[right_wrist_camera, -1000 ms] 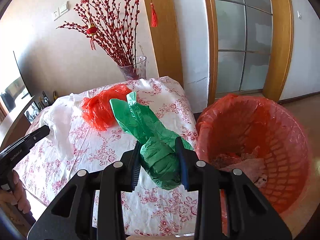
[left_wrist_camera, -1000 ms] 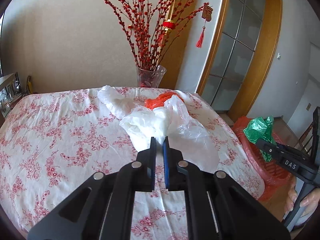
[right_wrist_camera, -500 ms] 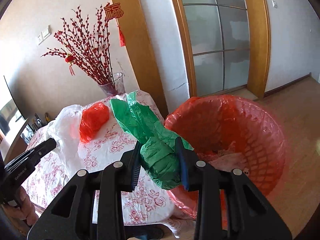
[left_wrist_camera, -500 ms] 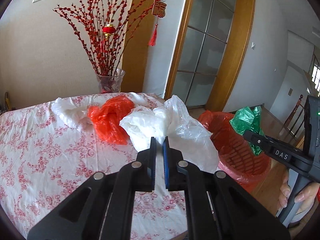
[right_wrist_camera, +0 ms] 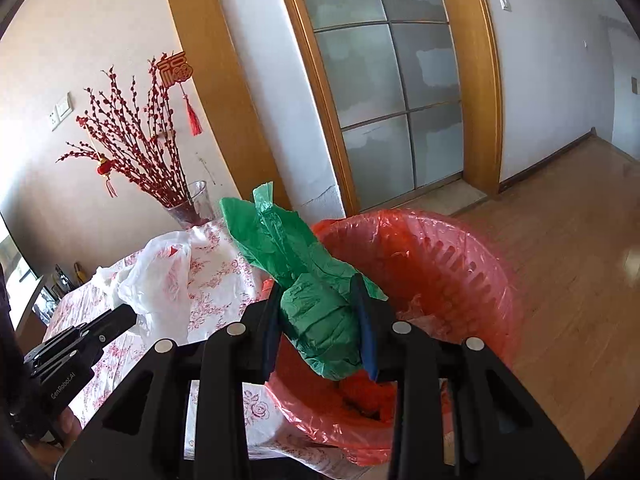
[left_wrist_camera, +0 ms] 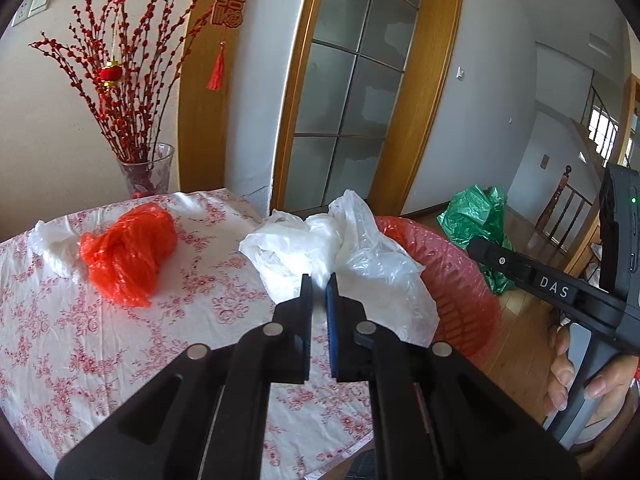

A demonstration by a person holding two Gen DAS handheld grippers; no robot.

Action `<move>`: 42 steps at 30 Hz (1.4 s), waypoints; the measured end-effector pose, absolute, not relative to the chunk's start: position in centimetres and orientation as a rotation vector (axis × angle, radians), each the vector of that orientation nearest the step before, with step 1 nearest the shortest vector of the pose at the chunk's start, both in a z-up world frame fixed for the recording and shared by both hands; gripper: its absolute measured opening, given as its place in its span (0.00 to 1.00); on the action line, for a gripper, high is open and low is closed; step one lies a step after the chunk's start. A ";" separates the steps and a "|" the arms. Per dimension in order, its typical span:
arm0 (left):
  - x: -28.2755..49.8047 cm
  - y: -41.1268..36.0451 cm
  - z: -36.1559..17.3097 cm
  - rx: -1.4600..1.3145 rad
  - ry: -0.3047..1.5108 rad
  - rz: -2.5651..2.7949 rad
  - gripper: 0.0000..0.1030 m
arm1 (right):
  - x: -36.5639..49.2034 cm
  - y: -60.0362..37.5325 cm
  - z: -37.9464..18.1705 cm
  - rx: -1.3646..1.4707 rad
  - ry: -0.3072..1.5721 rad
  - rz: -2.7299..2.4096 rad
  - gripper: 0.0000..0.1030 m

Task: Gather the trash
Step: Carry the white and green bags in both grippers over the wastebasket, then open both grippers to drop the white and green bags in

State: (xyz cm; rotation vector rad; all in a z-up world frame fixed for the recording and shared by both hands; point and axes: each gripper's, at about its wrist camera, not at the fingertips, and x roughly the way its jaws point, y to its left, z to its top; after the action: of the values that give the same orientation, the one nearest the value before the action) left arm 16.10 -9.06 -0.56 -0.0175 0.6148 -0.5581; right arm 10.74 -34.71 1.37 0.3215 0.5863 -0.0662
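Note:
My left gripper (left_wrist_camera: pixel 319 280) is shut on a white plastic bag (left_wrist_camera: pixel 340 248) and holds it at the table's right edge, beside the red bin (left_wrist_camera: pixel 448 280). My right gripper (right_wrist_camera: pixel 320 304) is shut on a crumpled green plastic bag (right_wrist_camera: pixel 316 304) and holds it over the near rim of the red-lined bin (right_wrist_camera: pixel 440 276). The green bag also shows in the left wrist view (left_wrist_camera: pixel 476 220). An orange-red bag (left_wrist_camera: pixel 128 252) and another white bag (left_wrist_camera: pixel 52 244) lie on the floral tablecloth (left_wrist_camera: pixel 80 352).
A glass vase with red berry branches (left_wrist_camera: pixel 144 172) stands at the table's far edge by the wall. A glass-panel door with a wooden frame (right_wrist_camera: pixel 392 100) is behind the bin. Wooden floor (right_wrist_camera: pixel 568 264) spreads to the right.
Both grippers have swung right toward the red bin, each carrying its bag. The green bag went from over the table to over the bin's rim. The white bag lifted off the table.

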 end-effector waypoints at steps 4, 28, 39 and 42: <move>16.6 -11.2 -0.8 -0.010 0.620 -0.598 0.08 | 10.7 -36.2 1.4 0.347 0.575 -0.094 0.32; 19.7 -18.5 -4.3 0.023 0.716 -0.697 0.25 | 12.7 -42.1 0.2 0.481 0.542 -0.164 0.59; 18.8 -13.2 -4.6 0.042 0.679 -0.503 0.58 | 12.3 -40.5 -0.4 0.387 0.571 -0.221 0.74; 18.4 -10.4 -4.5 0.055 0.664 -0.418 0.63 | 12.7 -38.8 -0.5 0.346 0.589 -0.202 0.74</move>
State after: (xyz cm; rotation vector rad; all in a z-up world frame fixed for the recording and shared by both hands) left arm 18.38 -10.45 -4.51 0.0555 0.6640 -0.4176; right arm 12.75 -38.76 -0.51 0.3463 0.5886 -0.2020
